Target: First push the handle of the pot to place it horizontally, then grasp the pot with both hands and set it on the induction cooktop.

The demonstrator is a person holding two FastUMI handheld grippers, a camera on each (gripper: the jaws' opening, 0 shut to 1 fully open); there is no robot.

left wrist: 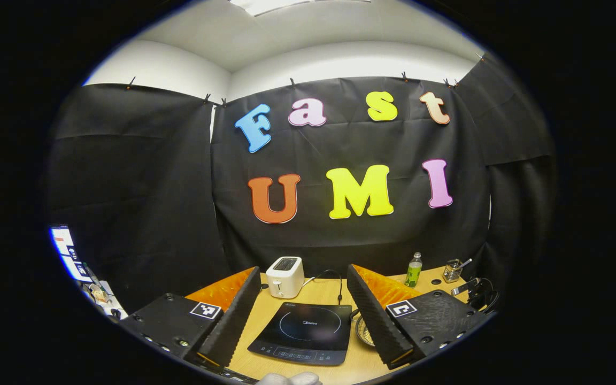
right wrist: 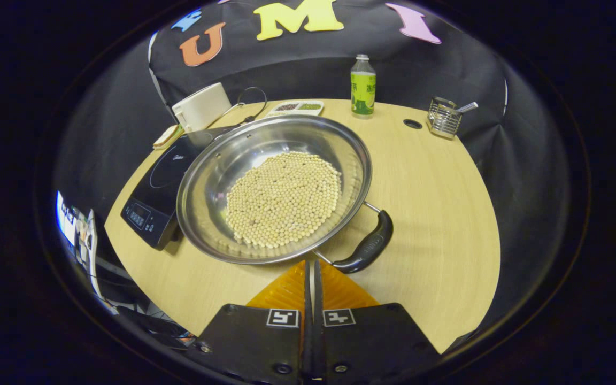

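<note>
In the right gripper view, the wide, shallow stainless-steel pot (right wrist: pixel 274 190) sits at the centre of the light wooden tabletop (right wrist: pixel 436 214), its bottom covered with small pale round beans (right wrist: pixel 285 198). Its black curved plastic handle (right wrist: pixel 368 247), held on two wire arms, sticks out at about 4 o'clock from the rim. The black glass induction cooktop (right wrist: pixel 161 192) lies at 9 o'clock of the pot; the pot's left rim overlaps its edge in this view, and whether they touch cannot be told. The right gripper (right wrist: pixel 310 267) points at the pot's near rim from 6 o'clock, its two fingers pressed together with nothing between them, tips just beside the handle's near wire arm.

Beyond the pot, a white toaster (right wrist: pixel 201 107) stands at 11 o'clock, a green-labelled clear bottle (right wrist: pixel 363 85) at 1 o'clock, and a wire mesh holder (right wrist: pixel 443 117) at 2 o'clock.

In the left gripper view, the left gripper (left wrist: pixel 305 286) is spread wide and holds nothing, with the cooktop (left wrist: pixel 302 331) lying between its fingers and a sliver of the pot's rim (left wrist: pixel 364 331) at 4 o'clock of the cooktop, beside the right-hand finger. The toaster (left wrist: pixel 285 276) stands at 12 o'clock of the cooktop.
</note>
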